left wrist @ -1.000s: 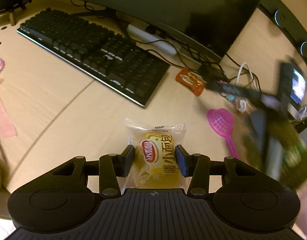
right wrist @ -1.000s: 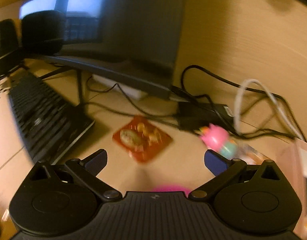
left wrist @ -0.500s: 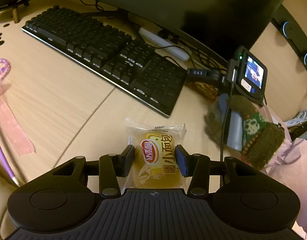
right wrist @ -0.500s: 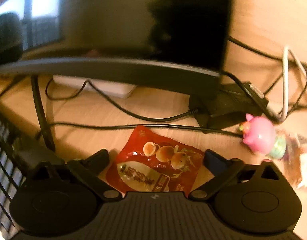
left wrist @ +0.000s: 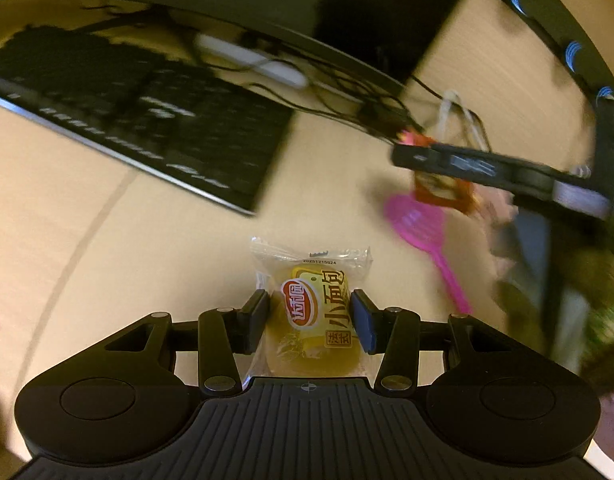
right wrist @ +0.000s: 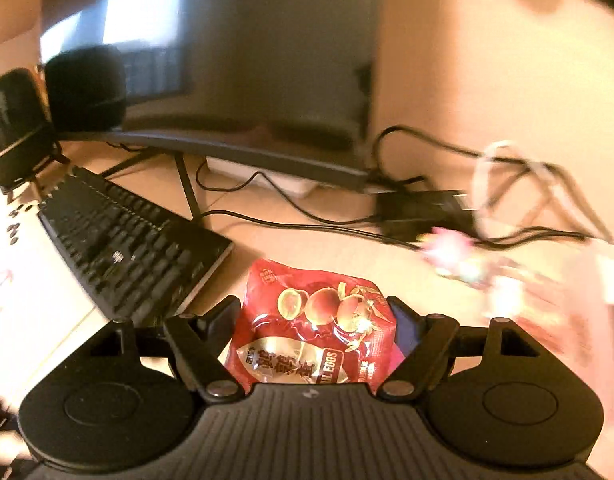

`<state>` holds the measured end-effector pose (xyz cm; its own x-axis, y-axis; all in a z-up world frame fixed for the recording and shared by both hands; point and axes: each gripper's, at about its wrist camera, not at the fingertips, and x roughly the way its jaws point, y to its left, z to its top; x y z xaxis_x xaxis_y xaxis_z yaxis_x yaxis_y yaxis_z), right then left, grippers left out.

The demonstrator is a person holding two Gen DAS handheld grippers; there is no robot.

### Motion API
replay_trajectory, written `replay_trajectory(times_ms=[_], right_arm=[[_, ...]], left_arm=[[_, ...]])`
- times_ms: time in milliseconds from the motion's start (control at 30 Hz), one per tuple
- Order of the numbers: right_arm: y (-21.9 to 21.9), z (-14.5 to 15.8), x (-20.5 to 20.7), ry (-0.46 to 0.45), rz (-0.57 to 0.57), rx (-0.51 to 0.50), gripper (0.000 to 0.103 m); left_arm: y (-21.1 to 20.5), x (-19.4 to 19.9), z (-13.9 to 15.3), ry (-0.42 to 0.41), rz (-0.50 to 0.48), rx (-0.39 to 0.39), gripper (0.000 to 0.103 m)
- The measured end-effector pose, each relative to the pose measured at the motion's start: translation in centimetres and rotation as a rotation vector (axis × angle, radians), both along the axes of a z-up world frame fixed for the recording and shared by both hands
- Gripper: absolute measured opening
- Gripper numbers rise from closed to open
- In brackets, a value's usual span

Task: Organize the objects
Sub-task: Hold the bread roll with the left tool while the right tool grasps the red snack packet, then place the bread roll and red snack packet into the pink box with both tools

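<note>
My left gripper (left wrist: 310, 314) is shut on a yellow bread packet (left wrist: 313, 308) in clear wrap and holds it above the wooden desk (left wrist: 67, 216). My right gripper (right wrist: 315, 322) is shut on a red snack packet (right wrist: 311, 336) printed with round fruits and holds it off the desk. In the left wrist view the right gripper (left wrist: 423, 160) shows blurred at the right with the red packet (left wrist: 443, 192) hanging from it, above a pink plastic scoop (left wrist: 423, 224).
A black keyboard (right wrist: 127, 248) lies at the left under a dark monitor (right wrist: 243, 64). Black cables (right wrist: 291, 220), a white power strip (left wrist: 259, 64), a pink pig toy (right wrist: 451, 248) and two black speakers (right wrist: 83, 84) stand behind. A pale pink bag (right wrist: 579, 312) is at the right.
My right gripper closed on the red snack packet and lifted it back from the monitor. The left gripper kept its hold on the bread packet and shifted slightly.
</note>
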<state>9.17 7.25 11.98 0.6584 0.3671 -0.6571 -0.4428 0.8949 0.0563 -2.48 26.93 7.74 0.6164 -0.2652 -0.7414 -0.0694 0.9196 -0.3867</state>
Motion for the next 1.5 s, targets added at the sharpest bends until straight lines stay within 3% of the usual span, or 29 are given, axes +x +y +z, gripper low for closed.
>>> replay_trajectory(times_ms=[267,500,700,833,1133,1233,1333,1500], right_arm=[[-12.2,0.6,-8.2,-0.033,-0.126,-0.135,0.078],[-22.3,-0.9,-12.7,0.026,-0.272,-0.119,0.079],[-27.5,-1.4,-16.4,0.001,-0.292,-0.138,0.079],[-29.8,-1.8,-17.7,-0.016,-0.313,-0.133,0.079],[-34.0,-1.9,-19.1,-0.025,-0.371,-0.073,0.079],[-34.4,-1.8,-18.9,-0.029,-0.374,-0.07,0.079],[-34.3,-1.5,-18.6,-0.04,-0.365,-0.069,0.079],[-33.9,-1.0,-17.9,-0.06,-0.352,-0.04,0.079]], left_arm=[[-9.1,0.6,-0.7,0.021,-0.204,-0.009,0.05],[-18.2,0.2,-1.3,0.035,-0.354,-0.009,0.05],[-24.6,0.7,-0.3,0.014,-0.44,0.014,0.049],[-27.0,2.4,1.6,-0.057,-0.43,0.02,0.049],[-31.1,9.7,5.8,-0.23,-0.291,0.021,0.05],[-33.1,12.9,5.6,-0.268,-0.289,-0.002,0.051],[-35.6,15.8,3.4,-0.242,-0.311,0.149,0.047],[-33.8,15.7,3.6,-0.296,-0.202,0.053,0.047]])
